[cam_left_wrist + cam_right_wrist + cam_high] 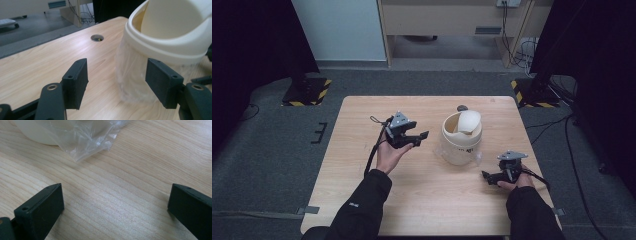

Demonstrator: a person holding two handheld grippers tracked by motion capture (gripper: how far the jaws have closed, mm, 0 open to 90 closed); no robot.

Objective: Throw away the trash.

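A cream bin (460,142) with a swing lid (469,121) stands right of the table's middle, with a clear plastic bag (476,159) hanging around its body. My left gripper (420,139) is held just left of the bin, apart from it and pointing at it. In the left gripper view the gripper (117,75) stands open, with the bag (130,75) and the bin's rim (170,47) beyond the jaws and nothing between them. My right gripper (486,178) rests low near the front right. Here it (115,202) is open over bare wood, short of the bag's edge (82,140).
The wooden table (362,190) has a round cable hole (462,107) behind the bin, also visible as the cable hole (97,37) in the left gripper view. Grey floor surrounds the table; black stand bases with striped tape (307,91) sit beyond the far corners.
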